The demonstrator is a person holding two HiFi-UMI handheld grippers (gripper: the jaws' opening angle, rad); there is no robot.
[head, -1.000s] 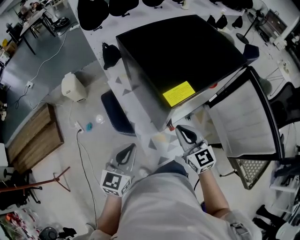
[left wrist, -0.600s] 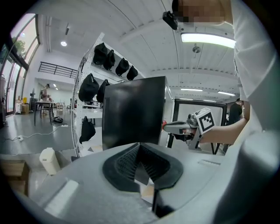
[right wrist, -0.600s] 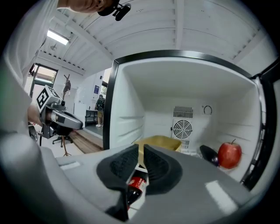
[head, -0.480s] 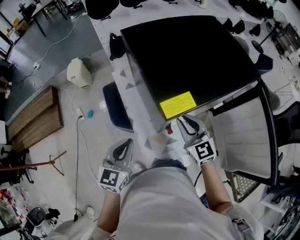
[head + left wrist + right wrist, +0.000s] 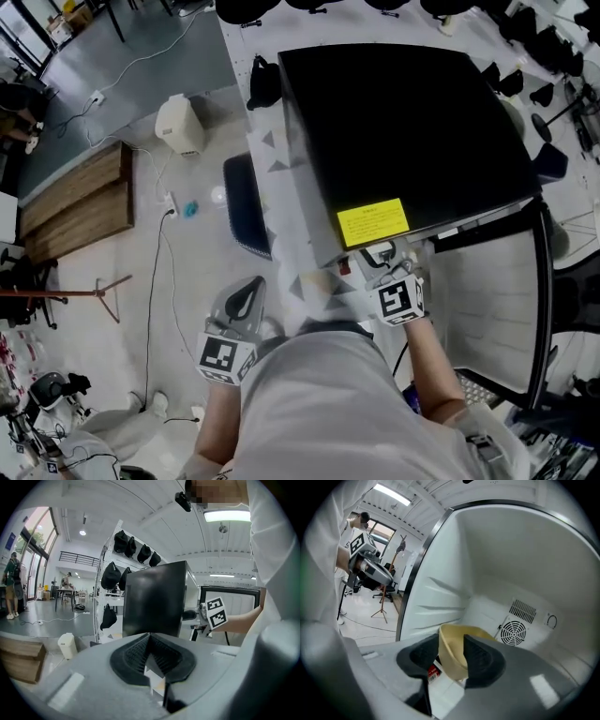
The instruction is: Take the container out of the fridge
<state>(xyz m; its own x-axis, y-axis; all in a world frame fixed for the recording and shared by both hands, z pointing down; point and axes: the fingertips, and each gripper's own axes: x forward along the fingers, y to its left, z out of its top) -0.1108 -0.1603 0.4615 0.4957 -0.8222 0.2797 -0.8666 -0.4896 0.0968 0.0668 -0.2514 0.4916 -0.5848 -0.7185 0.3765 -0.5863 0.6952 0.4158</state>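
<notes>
Now right gripper (image 5: 451,643) fingers (image 5: 483,659), just opened wide, straddle the container (image 5: 453,656) rim.

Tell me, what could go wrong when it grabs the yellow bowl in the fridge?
The right gripper has just been opening its jaws, and only the thin rim of the yellow container stands between them. A pinch there might slip or tip it. Pulling it out could also bump the red-labelled thing right beside it.
</notes>
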